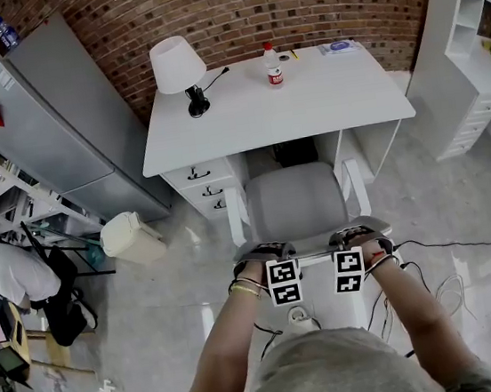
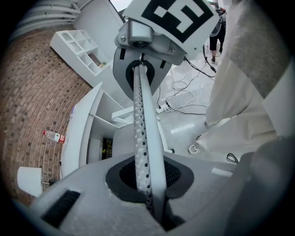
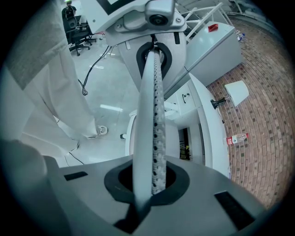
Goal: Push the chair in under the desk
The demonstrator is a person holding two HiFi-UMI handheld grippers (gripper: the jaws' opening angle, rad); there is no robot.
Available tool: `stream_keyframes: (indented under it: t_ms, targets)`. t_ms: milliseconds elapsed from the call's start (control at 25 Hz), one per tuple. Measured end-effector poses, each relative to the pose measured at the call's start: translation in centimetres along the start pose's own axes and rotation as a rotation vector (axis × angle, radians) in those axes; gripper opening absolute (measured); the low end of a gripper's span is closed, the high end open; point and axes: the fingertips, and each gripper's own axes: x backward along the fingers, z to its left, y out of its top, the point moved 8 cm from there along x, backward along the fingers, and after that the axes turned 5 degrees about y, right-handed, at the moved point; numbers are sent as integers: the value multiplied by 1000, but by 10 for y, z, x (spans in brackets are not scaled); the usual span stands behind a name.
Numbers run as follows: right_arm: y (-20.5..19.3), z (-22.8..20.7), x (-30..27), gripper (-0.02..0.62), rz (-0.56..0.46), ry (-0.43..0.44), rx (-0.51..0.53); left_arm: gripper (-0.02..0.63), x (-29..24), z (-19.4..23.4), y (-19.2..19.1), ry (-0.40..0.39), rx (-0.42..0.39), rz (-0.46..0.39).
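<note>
**Before the desk point(image 1: 305, 106): chair point(image 1: 296, 202) not yet tucked under**

Low in the middle of the frame, the person's two forearms point(image 1: 234, 344) reach forward to the top rim of the chair's back. On that rim sit the left gripper point(image 1: 266, 252) and the right gripper point(image 1: 355, 237), side by side and a little apart, both angled steeply down. Each gripper's own view shows its two jaws pressed flat together with nothing between them.

Just above the grippers, at the centre of the frame, lies the chair's grey seat with a white armrest point(image 1: 237, 214) on either side. The whole seat shows in front of the desk's near edge. Its far edge is at the mouth of the knee space, and the drawers point(image 1: 204, 187) stand to the left of that gap.

A cable point(image 1: 449, 246) trails over the pale floor point(image 1: 177, 289) at right centre. A cream bin point(image 1: 131, 237) stands at left centre, near the drawers.

Higher in the frame, the white desk carries a white lamp point(image 1: 178, 65) at its far left corner. A small bottle point(image 1: 273, 64) stands near the middle of its far edge. A grey fridge point(image 1: 57, 126) fills the upper left, and a brick wall point(image 1: 292, 1) runs across the top.
</note>
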Motion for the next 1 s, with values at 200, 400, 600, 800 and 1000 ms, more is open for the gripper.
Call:
stream_keyframes:
  t_ms: [200, 400, 600, 800, 1000]
  targets:
    - [2, -9, -4, 11, 5, -5, -5, 35, -3, 9, -5, 0, -8, -7]
    - [3, -18, -6, 11, 16, -6, -13, 35, -4, 19, -9, 1, -17, -11]
    - [5, -30, -11, 10, 20, -11, -23, 35, -9, 30, -15, 4, -29, -15]
    - [7, -38, -16, 10, 25, -13, -31, 35, -13, 38, -21, 6, -38, -18]
    - [8, -48, -20, 10, 29, -17, -35, 35, -18, 48, -25, 9, -46, -23]
